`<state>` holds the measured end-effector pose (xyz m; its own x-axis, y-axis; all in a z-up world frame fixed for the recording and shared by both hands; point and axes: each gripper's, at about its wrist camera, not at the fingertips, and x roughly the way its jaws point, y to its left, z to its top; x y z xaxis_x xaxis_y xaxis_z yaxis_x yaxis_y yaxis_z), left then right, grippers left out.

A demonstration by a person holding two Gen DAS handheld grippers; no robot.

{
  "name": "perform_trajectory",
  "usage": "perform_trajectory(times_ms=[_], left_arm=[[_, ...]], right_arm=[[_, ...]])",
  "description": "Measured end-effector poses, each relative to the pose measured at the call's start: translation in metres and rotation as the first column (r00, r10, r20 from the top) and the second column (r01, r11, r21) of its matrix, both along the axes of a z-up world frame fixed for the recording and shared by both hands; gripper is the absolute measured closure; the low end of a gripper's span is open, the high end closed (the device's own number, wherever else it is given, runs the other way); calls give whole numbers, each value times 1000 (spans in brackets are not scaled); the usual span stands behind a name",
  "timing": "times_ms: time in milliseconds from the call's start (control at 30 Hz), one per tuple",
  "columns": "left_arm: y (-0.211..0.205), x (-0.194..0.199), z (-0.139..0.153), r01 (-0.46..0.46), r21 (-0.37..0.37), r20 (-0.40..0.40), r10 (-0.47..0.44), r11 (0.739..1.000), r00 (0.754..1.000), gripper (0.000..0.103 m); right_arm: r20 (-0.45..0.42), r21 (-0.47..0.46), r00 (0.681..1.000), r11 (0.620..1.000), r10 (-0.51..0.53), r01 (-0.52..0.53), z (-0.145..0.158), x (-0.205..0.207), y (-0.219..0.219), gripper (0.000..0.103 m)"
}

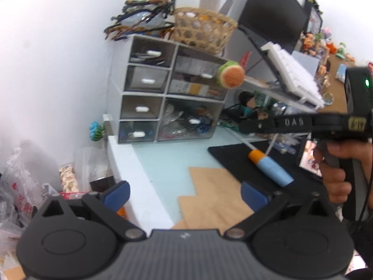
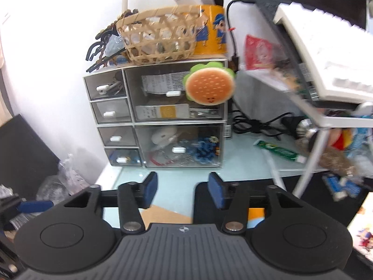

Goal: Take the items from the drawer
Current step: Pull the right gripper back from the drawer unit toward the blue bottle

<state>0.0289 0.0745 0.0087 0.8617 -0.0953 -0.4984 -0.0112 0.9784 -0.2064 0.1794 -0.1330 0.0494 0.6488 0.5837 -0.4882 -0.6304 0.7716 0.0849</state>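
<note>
At rear of glass desk: grey drawer organiser, against white wall. Eight drawers counted in right wrist view, all shut: four small in left column, four larger at right (two shallow above, one mid, one deep at bottom); division of upper right pair hard to confirm. White pull on deep bottom drawer; contents seen only through translucent front, blue tangle and white lump, not identifiable. Burger plush hanging in front of upper right drawers, covering part of their fronts. On top of organiser: one woven basket, one yellow cartoon tin behind it, hair clips at left, blurred.

Left gripper: blue pads wide apart, nothing between them, over brown cardboard pieces. Right gripper: pads parted, narrower gap, empty, well short of organiser front. Right gripper also in left wrist view as black bar across right side, hand on its handle; fingertips there end near clutter, not resolvable.

Near by: one blue-and-orange tube on black mat, one green toothpaste tube, white keyboard on tilted stand, cut off at frame edge. Right-edge clutter blurred.
</note>
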Motion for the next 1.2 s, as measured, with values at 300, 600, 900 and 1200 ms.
perform_trajectory(times_ms=[300, 600, 900, 1200], left_arm=[[-15, -5, 9, -13, 30, 19, 12, 999, 1000, 0], [-28, -4, 12, -4, 60, 23, 2, 998, 1000, 0], [-38, -3, 13, -10, 84, 35, 7, 996, 999, 0], [-42, -2, 15, -22, 86, 30, 19, 996, 999, 0]], right_arm=[[50, 29, 999, 1000, -5, 3, 7, -30, -35, 14], [89, 66, 996, 998, 11, -17, 3, -52, -57, 7], [57, 133, 998, 991, 26, -33, -4, -57, -73, 3], [83, 160, 997, 987, 10, -23, -11, -63, -84, 3]])
